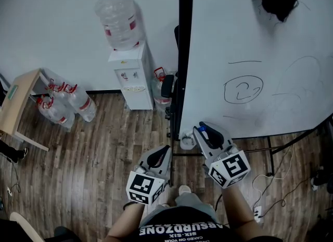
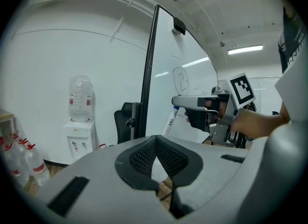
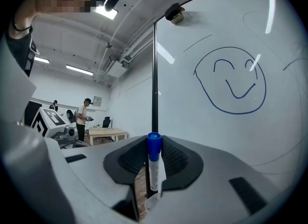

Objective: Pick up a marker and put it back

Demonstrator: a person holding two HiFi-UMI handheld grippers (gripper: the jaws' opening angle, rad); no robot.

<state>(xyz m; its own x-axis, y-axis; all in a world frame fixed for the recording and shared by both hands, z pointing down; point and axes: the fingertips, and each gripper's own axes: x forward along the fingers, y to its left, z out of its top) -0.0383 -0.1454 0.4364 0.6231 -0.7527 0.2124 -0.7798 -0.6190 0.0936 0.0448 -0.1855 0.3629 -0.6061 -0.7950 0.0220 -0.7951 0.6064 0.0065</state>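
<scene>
**Marker held upright in the right gripper, beside the whiteboard**

The right gripper (image 3: 153, 170) is clamped on the marker (image 3: 153, 163). Its two dark pads press on the barrel from both sides. The marker has a white barrel with some small dark print that is too small to read, and a blue cap at the upper end. In the right gripper view it stands upright, and the cap rises above the pads. Just under its lower end a small white cup (image 3: 150, 203) shows.

In the head view the right gripper (image 1: 203, 131) is close to the lower left corner of the whiteboard (image 1: 250, 38), and only the blue end of the marker (image 1: 202, 128) is visible there. From the left gripper view the marker (image 2: 171, 121) looks a little tilted, with the cap on top.

On the whiteboard a smiling face (image 3: 232, 81) is drawn with a thin blue line.

The left gripper (image 2: 155, 158) has its jaws together with nothing between them. It is lower in the head view (image 1: 165, 151), near the right one but not touching it.
</scene>
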